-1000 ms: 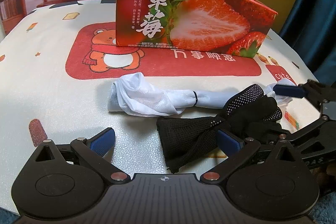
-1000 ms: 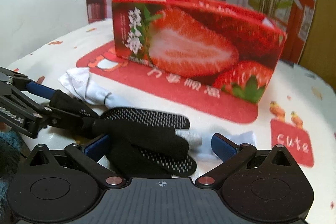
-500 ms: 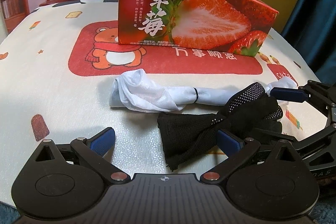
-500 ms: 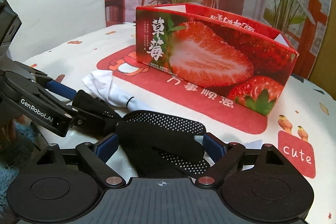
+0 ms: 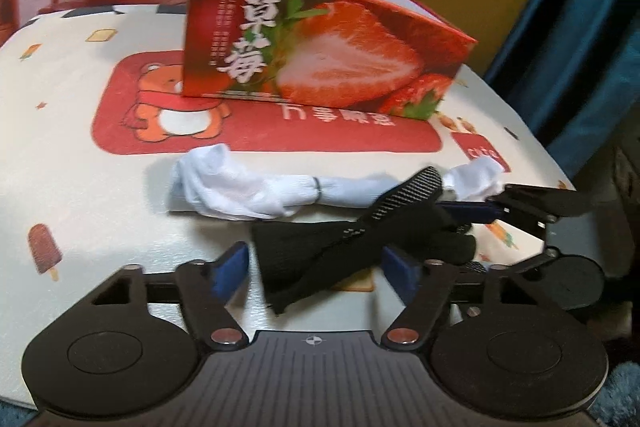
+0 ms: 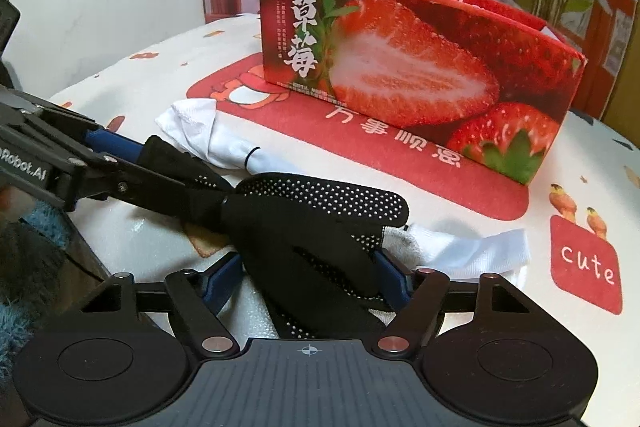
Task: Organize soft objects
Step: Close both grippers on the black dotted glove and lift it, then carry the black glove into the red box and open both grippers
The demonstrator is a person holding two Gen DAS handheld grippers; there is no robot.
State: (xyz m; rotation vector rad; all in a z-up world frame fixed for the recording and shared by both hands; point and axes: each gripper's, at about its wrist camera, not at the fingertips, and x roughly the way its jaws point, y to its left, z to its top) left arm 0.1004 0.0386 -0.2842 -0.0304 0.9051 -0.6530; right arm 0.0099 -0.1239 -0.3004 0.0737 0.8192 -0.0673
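Note:
A black dotted glove (image 5: 320,255) lies twisted on the table, in front of a rolled white cloth (image 5: 248,191) bound by a dark band. My left gripper (image 5: 316,265) straddles the glove's cuff and its jaws are closing, with a thin gap still beside the blue pads (image 5: 230,269). In the right wrist view my right gripper (image 6: 310,279) straddles the finger end of the glove (image 6: 320,227), jaws closing, the fabric not visibly squeezed. The left gripper (image 6: 160,167) comes in from the left there. The right gripper (image 5: 468,239) comes in from the right in the left wrist view.
A tall open red strawberry box (image 5: 320,59) (image 6: 420,67) stands behind the white cloth (image 6: 200,139) on the printed tablecloth (image 5: 80,167). The table's rounded edge runs close on the right by a blue curtain (image 5: 580,47). A blue fluffy rug (image 6: 24,307) shows below left.
Both grippers' jaws have narrowed around the black glove, left at the cuff and right at the fingers. Both views have shifted a little. Glove and white cloth lie where they were.

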